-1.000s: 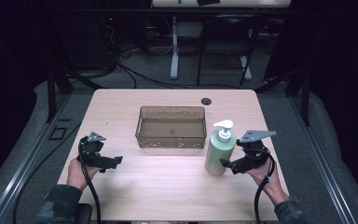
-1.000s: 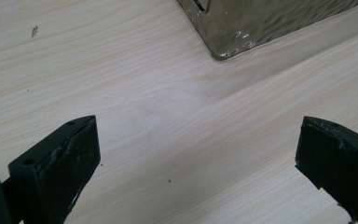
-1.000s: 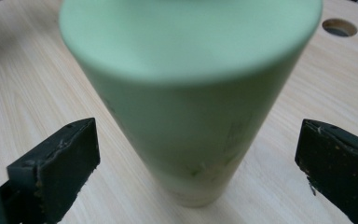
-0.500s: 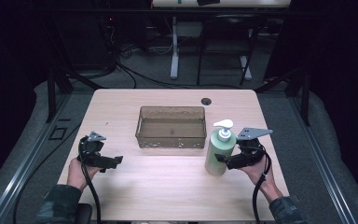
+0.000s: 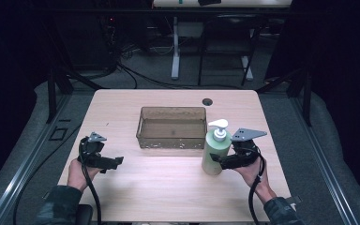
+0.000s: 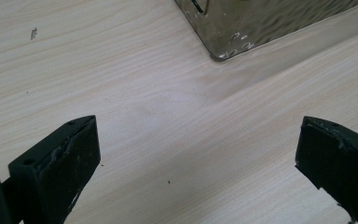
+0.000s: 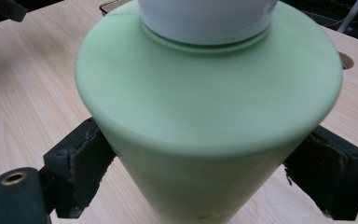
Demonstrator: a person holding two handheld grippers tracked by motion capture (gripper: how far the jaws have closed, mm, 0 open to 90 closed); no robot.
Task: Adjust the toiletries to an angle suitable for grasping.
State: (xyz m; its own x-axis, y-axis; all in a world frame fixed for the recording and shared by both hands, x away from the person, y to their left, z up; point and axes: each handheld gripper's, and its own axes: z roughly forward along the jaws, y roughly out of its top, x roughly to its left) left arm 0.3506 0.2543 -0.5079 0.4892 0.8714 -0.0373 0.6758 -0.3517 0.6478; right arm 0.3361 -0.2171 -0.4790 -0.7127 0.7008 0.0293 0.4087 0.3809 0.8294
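Observation:
A pale green soap bottle with a white pump stands upright on the wooden table, just right of the front corner of a brown see-through tray. My right gripper reaches in from the right. In the right gripper view the bottle sits between the two black jaws, which press on its lower body on both sides, so the right gripper is shut on it. My left gripper rests at the table's left, open, with bare wood between the jaws of this left gripper.
The tray's front corner shows ahead of the left gripper. A round cable hole lies behind the tray. Cables trail from both grippers toward the table's front edge. Dark floor, cables and desk legs lie beyond the table.
My right gripper has slid left toward the bottle, and its jaws now hold the bottle's lower body. The left gripper has stayed where it was.

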